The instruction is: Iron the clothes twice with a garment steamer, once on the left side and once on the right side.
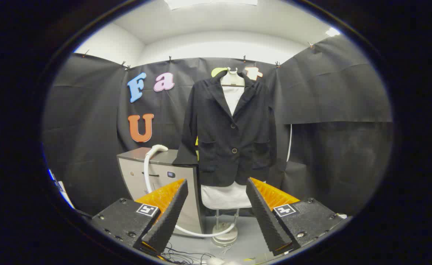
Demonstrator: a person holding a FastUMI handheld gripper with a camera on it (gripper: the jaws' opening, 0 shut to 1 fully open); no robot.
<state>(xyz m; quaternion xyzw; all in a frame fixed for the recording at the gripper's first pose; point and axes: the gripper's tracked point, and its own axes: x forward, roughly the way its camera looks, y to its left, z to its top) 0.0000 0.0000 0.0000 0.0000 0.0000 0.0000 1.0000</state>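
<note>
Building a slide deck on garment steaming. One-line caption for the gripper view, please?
Open gripper faces a black blazer on a mannequin stand, steamer head resting on the grey cabinet beside it.

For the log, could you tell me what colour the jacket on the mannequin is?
Black, clearest in the gripper view: the jacket hangs beyond the open claw.

Hand-held gripper [216, 209]: two wedge fingers [168, 217], black ribbed foam pads on inner faces, orange ridged plastic behind. Each sits on a black textured block w/ dark screws and a sq. black-and-white marker tag. Fingers spread wide apart, nothing btwn them.
</note>
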